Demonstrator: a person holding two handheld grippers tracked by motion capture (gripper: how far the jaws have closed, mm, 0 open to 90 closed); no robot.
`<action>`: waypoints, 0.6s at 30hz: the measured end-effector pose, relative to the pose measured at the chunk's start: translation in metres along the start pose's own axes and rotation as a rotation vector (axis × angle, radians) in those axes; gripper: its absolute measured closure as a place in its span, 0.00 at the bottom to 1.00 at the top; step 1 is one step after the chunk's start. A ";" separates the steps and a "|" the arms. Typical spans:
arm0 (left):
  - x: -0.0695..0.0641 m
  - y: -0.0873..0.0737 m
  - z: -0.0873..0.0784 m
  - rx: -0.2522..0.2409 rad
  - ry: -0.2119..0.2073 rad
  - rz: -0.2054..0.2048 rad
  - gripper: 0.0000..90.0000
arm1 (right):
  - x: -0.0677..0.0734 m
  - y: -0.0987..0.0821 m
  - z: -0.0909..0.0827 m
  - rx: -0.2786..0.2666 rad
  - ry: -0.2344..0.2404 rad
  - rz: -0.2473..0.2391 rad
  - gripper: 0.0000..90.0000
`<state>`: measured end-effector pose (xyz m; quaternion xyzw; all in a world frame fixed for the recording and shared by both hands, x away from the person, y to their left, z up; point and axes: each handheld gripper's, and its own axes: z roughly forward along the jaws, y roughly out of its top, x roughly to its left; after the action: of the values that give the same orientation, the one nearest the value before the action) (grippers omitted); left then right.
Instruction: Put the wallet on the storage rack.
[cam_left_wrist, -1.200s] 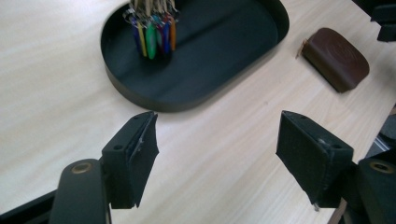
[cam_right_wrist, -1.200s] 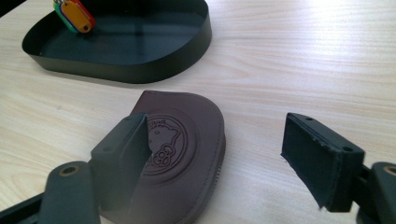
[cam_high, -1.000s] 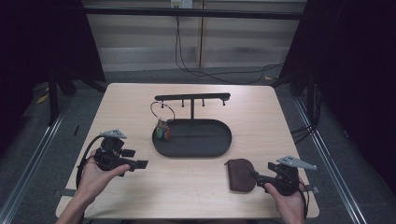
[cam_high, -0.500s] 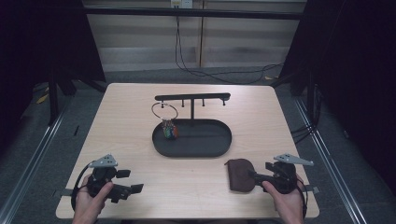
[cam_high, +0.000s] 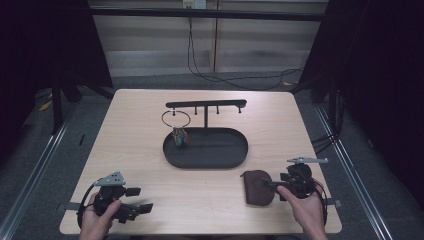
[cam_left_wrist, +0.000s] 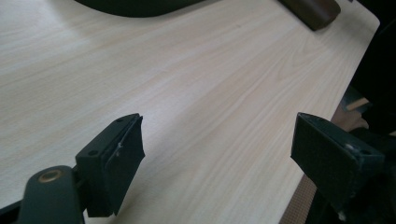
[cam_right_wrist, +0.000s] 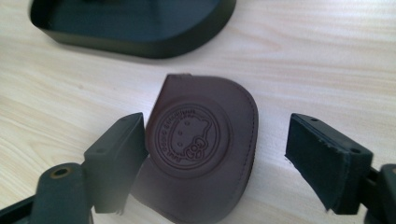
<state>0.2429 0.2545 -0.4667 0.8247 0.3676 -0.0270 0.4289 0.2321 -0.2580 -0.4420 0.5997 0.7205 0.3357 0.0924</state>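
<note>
On the surface (cam_high: 150, 150), the tray (cam_high: 235, 159) sits at the middle with keys (cam_high: 179, 138) in its left end. The pouch (cam_high: 256, 187) lies nearer, to its right, between the right hand-held gripper's (cam_right_wrist: 212, 158) jaws.

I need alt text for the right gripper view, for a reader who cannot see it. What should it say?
A brown leather pouch with an embossed round emblem lies flat on a light wooden table, between the two open black jaws of the right gripper; whether the left jaw touches it is unclear. Behind the pouch stands the rim of a black oval tray.
</note>
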 end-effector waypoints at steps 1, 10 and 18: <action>0.001 0.000 -0.001 -0.008 0.012 -0.008 0.19 | 0.000 0.001 0.003 0.023 0.015 0.010 0.19; 0.006 0.000 -0.006 -0.084 0.057 -0.046 0.19 | 0.007 0.005 0.024 0.167 0.020 0.033 0.28; 0.007 0.000 -0.005 -0.074 0.077 -0.049 0.20 | 0.004 0.016 0.028 0.235 0.027 0.069 0.25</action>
<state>0.2466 0.2616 -0.4662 0.7996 0.4046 0.0079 0.4437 0.2586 -0.2433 -0.4527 0.6261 0.7351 0.2599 0.0004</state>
